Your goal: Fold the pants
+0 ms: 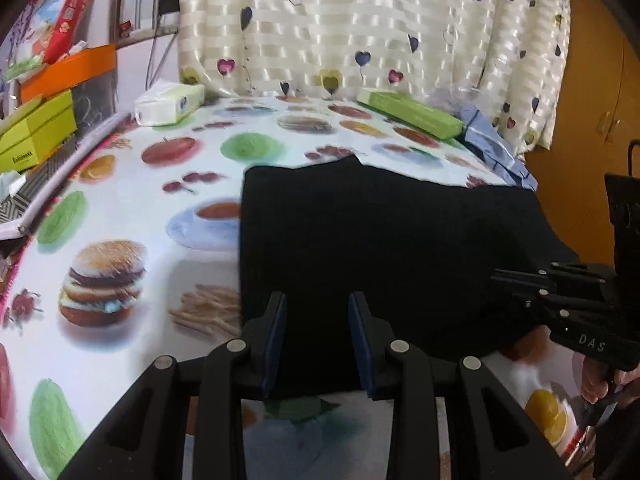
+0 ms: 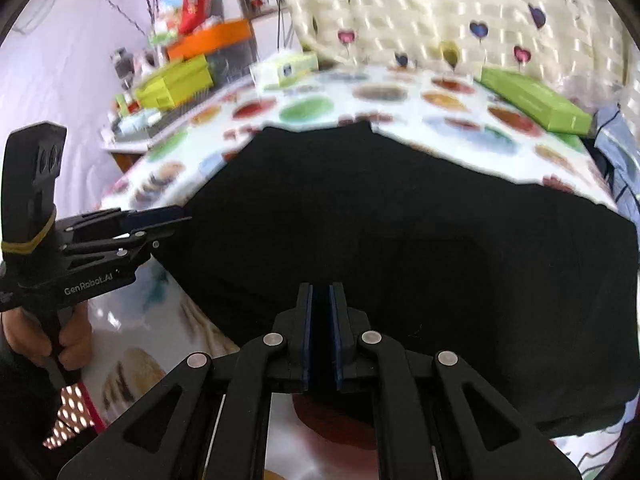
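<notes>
While the black pants (image 1: 384,248) lie spread flat on the bench (image 1: 120,208), whose cloth is printed with burgers, fruit and cups, we hold both tongs at the near edge of the fabric. Our left tongs (image 1: 318,344) stand released, with a clear gap between the blue pads, and the near left corner of the pants shows in that gap; we cannot tell whether the pads touch the cloth, and nothing is pinched. Our right tongs (image 2: 320,336) are clenched, the two blue pads nearly together with only a thin dark slot between them. They point at the near hem of the pants, but we cannot tell whether any fabric is caught in that slot, since cloth and shadow are equally black.

In the right wrist view the left tongs reach in from the left side to the left edge of the pants, a hand (image 2: 40,340) on their handle. In the left wrist view the right tongs come in from the right, over the right part of the pants.

Beyond the pants, a green box (image 1: 412,114) and a tissue pack (image 1: 170,104) rest near the heart-patterned curtain (image 1: 360,20).
</notes>
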{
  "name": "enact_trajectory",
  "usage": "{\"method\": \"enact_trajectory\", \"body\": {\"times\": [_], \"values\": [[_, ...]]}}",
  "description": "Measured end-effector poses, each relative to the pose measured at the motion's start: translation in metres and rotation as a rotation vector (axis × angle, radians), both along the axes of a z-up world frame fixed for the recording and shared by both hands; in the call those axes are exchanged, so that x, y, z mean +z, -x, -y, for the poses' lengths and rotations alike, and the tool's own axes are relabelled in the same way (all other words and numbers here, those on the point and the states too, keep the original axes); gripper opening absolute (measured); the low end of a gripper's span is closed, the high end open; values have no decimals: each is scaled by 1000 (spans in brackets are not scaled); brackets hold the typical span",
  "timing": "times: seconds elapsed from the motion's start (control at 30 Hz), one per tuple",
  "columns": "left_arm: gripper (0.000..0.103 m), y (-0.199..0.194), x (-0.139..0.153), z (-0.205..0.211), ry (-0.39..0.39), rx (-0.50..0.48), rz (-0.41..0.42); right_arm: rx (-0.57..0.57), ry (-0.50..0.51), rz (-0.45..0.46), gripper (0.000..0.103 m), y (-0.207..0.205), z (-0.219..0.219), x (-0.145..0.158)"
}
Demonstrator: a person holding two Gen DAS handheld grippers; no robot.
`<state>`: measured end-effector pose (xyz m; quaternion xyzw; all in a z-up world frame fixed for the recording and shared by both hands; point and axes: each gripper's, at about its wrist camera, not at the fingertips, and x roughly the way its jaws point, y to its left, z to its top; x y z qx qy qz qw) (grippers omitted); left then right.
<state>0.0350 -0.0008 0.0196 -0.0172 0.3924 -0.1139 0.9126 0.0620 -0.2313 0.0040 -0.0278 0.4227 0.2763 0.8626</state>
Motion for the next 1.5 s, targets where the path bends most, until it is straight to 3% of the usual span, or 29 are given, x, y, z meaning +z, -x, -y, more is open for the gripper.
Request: {"method": "enact_trajectory", "body": {"times": [0.17,0.23,0.33,0.4,0.67,1.03,1.5], "values": [[39,0,-6,-1,42,22,-30,0,-4,-3,9,4,4,0],[39,3,-5,3,22,20,-16,2,-2,2,10,7,5,0],[40,4,-5,7,-5,25,-12,-5,-3,21,23,14,11,3],[40,7,-3,12,-12,19,-3,-10,-3,31,42,19,15,5],[40,21,4,31,20,-6,34,-97,-42,43,43,38,51,10],[40,23,9,60,-22,-11,47,-238,-89,24,43,55,105,9],[40,-7,7,71,-32,13,48,-464,-148,-61,44,62,171,-2]]}}
